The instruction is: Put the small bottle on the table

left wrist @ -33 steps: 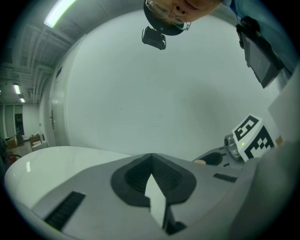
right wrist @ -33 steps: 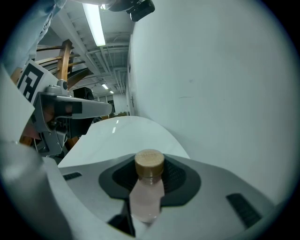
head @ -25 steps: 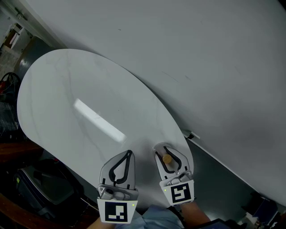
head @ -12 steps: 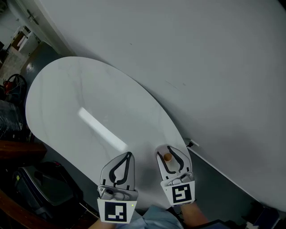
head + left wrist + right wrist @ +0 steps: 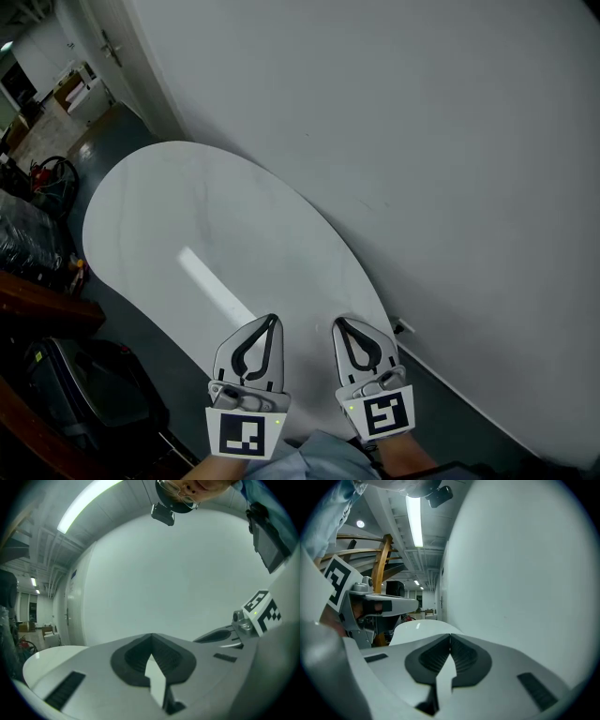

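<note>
Bottom centre: left gripper point(image 5: 271, 322) and right gripper point(image 5: 339, 322), fingers closed on nothing, parked side by side over the surface point(image 5: 187, 216) edge, apparently idle. No bottle visible.

The head camera looks steeply down; each gripper camera peers close along its jaws. All share the table point(image 5: 187, 216).

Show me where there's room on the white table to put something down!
Nearly the whole table is bare, from its round far end and the edge by the wall down to the near end. Only there is it crowded: the left gripper and right gripper are side by side, both shut and empty.
</note>
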